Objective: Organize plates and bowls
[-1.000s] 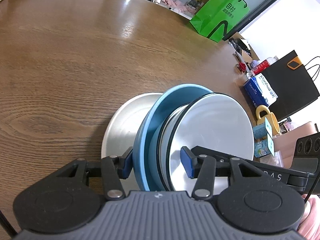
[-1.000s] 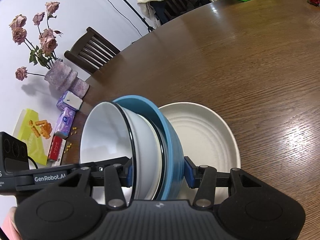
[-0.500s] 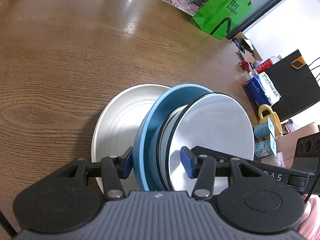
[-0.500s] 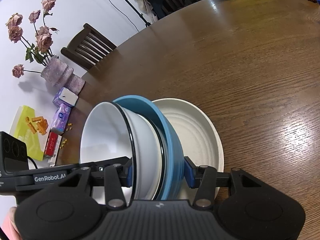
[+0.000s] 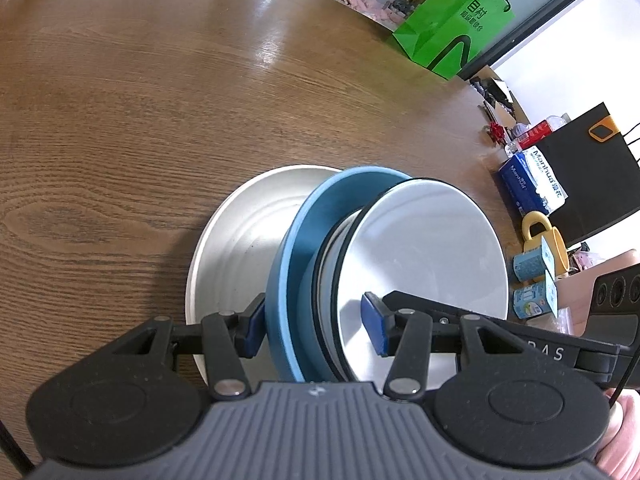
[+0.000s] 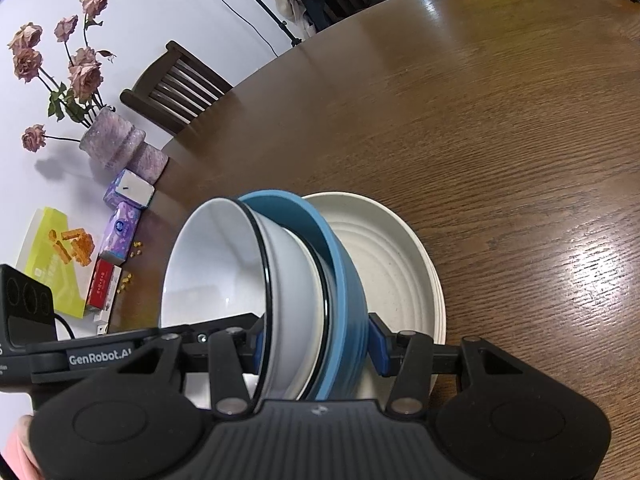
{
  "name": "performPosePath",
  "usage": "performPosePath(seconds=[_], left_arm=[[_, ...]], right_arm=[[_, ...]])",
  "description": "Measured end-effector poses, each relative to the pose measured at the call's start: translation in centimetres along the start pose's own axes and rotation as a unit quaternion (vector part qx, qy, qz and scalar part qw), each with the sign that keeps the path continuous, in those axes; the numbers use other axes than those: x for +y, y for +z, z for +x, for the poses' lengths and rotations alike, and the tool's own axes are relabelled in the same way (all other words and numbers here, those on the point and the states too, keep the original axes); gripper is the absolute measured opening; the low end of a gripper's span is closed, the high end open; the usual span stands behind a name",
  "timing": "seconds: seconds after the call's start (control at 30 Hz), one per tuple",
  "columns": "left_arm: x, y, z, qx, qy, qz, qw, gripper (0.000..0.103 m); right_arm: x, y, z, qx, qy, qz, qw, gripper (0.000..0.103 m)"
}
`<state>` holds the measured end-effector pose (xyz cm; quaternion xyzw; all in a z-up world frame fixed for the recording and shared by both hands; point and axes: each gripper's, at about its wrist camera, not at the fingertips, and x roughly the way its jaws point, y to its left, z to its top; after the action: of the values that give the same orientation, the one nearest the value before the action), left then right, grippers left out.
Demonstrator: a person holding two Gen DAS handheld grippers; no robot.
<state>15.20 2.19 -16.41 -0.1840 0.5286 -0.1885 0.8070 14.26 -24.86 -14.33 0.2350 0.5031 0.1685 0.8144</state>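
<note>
A nested stack of bowls, a blue bowl outside and white black-rimmed bowls inside, is held on edge between both grippers. My left gripper clamps one side of the stack. My right gripper clamps the opposite side; there the blue bowl and white bowl show too. A cream plate stack lies flat on the wooden table beneath and beside the bowls, and also shows in the right wrist view.
Wooden round table. Green bag, tissue box, yellow mug and small cartons at the left view's far edge. Vase of dried roses, tissue packs, yellow snack sheet and a chair in the right view.
The bowl stack, held by both grippers, has moved over the cream plates; more of the plates now sits under the bowls. Both grips are unchanged.
</note>
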Motion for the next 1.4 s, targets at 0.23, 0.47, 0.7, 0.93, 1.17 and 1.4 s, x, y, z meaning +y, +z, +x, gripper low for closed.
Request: performPosePath(seconds=[0.23, 0.47, 0.7, 0.93, 1.17, 1.4], left_arm=[[0.0, 0.1, 0.1, 0.002, 0.001, 0.000, 1.0000, 0.049], [-0.1, 0.1, -0.1, -0.002, 0.002, 0.003, 1.0000, 0.053], [-0.9, 0.2, -1.0, -0.021, 0.011, 0.014, 0.9996, 0.079], [-1.3, 0.0, -2.3, -0.039, 0.012, 0.013, 0.9991, 0.095], [-1.7, -0.3, -3.5, -0.059, 0.008, 0.015, 0.9981, 0.103], [-1.6, -0.7, -3.9, -0.069, 0.022, 0.003, 0.9974, 0.103]], right_arm=[[-0.2, 0.1, 0.2, 0.003, 0.001, 0.004, 1.000, 0.047], [-0.1, 0.3, 0.2, 0.006, -0.003, 0.000, 1.000, 0.047], [0.5, 0.3, -0.1, 0.004, -0.006, -0.009, 1.000, 0.055], [0.3, 0.1, -1.3, -0.009, -0.007, -0.007, 1.000, 0.078], [0.1, -0.2, -2.6, -0.017, -0.002, -0.010, 1.000, 0.094], [0.2, 0.0, -3.1, -0.023, -0.005, -0.022, 0.999, 0.103]])
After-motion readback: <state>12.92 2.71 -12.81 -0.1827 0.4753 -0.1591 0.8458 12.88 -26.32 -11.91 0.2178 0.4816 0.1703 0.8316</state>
